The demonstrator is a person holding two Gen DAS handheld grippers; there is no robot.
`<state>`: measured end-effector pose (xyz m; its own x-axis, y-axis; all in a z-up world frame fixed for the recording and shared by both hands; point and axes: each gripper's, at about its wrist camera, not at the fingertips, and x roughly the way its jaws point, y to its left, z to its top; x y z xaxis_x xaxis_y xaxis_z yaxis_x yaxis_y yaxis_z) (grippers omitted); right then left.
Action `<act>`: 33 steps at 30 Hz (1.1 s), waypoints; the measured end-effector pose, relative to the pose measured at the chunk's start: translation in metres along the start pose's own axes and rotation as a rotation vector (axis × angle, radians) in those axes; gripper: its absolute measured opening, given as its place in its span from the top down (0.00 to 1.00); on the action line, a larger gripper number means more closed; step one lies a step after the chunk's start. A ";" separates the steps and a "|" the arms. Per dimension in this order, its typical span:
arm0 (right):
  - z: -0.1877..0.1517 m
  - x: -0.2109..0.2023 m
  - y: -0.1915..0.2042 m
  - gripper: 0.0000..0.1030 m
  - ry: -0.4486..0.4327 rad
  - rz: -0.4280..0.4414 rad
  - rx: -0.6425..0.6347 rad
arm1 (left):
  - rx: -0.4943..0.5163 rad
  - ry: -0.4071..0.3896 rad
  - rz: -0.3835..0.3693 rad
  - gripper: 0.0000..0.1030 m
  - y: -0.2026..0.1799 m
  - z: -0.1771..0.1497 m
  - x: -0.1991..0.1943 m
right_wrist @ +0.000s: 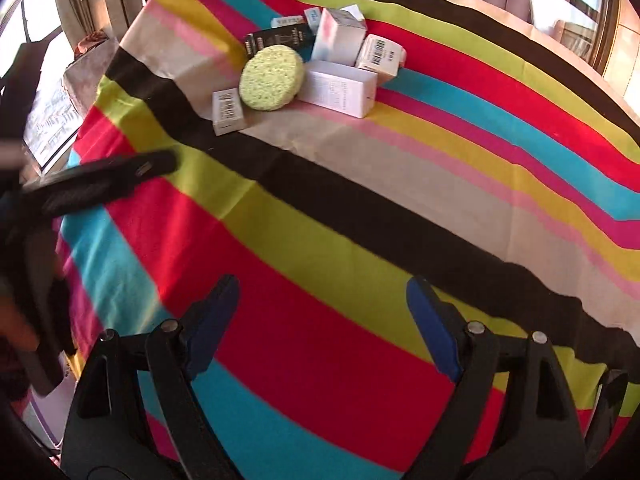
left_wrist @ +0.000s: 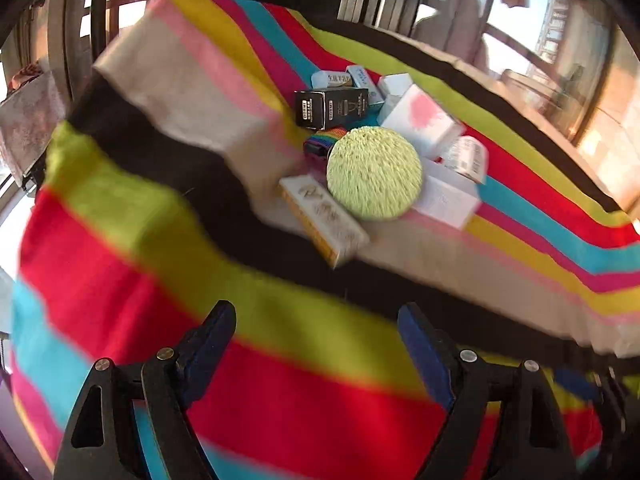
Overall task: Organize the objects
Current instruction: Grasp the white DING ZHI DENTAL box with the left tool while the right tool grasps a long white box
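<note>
A table draped in a striped cloth (right_wrist: 360, 240) of red, lime, black, beige, pink, yellow and turquoise bands; seen from 2 wrist cameras looking down along each tool. The left gripper (left_wrist: 316, 332) hangs over the near red and lime stripes with its jaws spread wide and nothing between them; the right gripper (right_wrist: 322, 304) hangs likewise, jaws wide and empty. Both are well apart from the objects.

The things to organise sit in 1 tight cluster at the far middle of the cloth: a round pale-green sponge (right_wrist: 271, 78) leaning on top of the pile; a black box (left_wrist: 331, 108) behind it; a white box with a pink mark (left_wrist: 420, 120); a long white box (right_wrist: 340, 88) beside the sponge; a barcoded box (right_wrist: 380, 56); a cream and gold box (left_wrist: 322, 218) nearest the viewer; a rainbow strap (left_wrist: 324, 140) partly hidden beneath.

Judgement: the step in hand looks like a reach toward the cluster. The sponge is uppermost, soft and easy to pinch across its edge, so lifting it first should free the boxes; approach slowly, since the left view is blurred, and avoid snagging the cloth.
</note>
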<state>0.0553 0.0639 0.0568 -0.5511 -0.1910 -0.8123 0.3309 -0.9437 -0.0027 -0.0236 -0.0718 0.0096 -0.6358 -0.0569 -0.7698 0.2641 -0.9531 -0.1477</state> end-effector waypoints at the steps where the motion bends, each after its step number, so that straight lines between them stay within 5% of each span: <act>1: 0.002 0.003 -0.001 0.15 0.000 -0.004 -0.007 | 0.002 -0.003 0.030 0.18 -0.005 0.009 0.013; 4: 0.008 0.014 -0.003 0.15 0.010 -0.006 -0.028 | 0.002 0.008 0.117 0.18 -0.010 0.030 0.041; 8: 0.020 0.031 -0.006 0.15 0.015 0.003 -0.069 | 0.002 0.032 0.137 0.21 -0.004 0.044 0.054; 11: 0.042 0.052 -0.010 0.14 0.015 0.020 -0.111 | 0.032 0.023 0.116 0.68 0.001 0.038 0.044; 19: 0.123 0.113 -0.037 0.12 0.029 0.097 -0.160 | 0.117 -0.005 0.013 0.69 0.025 -0.015 0.001; 24: 0.155 0.138 -0.032 0.11 0.001 0.145 -0.226 | 0.080 -0.008 0.005 0.68 0.032 -0.011 0.000; 25: 0.158 0.139 -0.030 0.14 -0.003 0.153 -0.235 | 0.089 -0.007 0.018 0.68 0.025 -0.010 0.000; 26: 0.158 0.138 -0.027 0.31 -0.011 0.163 -0.249 | 0.096 -0.007 0.026 0.68 0.023 -0.012 -0.001; 29: 0.145 0.121 -0.020 0.59 -0.019 0.147 -0.258 | 0.087 -0.009 0.019 0.68 0.023 -0.009 0.001; 33: 0.097 0.085 -0.013 0.62 -0.033 0.102 -0.217 | 0.058 -0.013 0.013 0.68 0.029 -0.009 0.001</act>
<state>-0.0699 0.0342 0.0445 -0.5298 -0.2943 -0.7954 0.5414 -0.8393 -0.0500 -0.0101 -0.0967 -0.0007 -0.6419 -0.0728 -0.7633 0.2302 -0.9679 -0.1013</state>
